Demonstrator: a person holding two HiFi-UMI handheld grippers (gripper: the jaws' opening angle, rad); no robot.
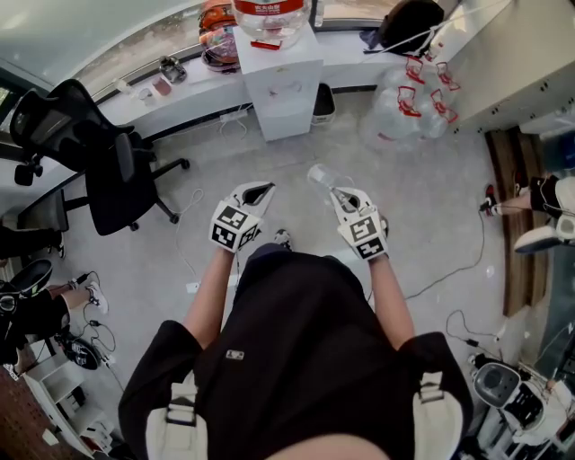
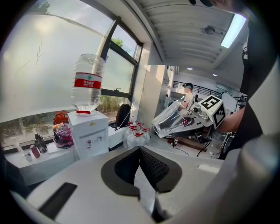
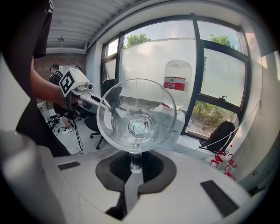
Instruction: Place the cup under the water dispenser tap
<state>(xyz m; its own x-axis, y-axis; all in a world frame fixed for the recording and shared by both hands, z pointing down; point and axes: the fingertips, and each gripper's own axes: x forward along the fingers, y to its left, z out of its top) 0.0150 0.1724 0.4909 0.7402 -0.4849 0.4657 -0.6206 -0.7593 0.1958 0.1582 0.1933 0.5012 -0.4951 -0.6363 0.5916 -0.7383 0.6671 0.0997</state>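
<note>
Carrying entry: clear stemmed glass cup (image 3: 136, 116), pinched at its stem by the right claw (image 3: 133, 165), aloft over the grey floor (image 1: 225, 171), well apart from the white water dispenser (image 1: 283, 81) with inverted bottle (image 1: 269, 13). Left claw (image 2: 140, 151): pressed together, empty. Handling note: likely approach stage; keep the bowl steady, face the dispenser squarely, lower the cup beneath a front tap (image 2: 89, 143).

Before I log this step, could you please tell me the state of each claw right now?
Left claw: closed, empty.
Right claw: closed on the stem of the clear cup.
</note>
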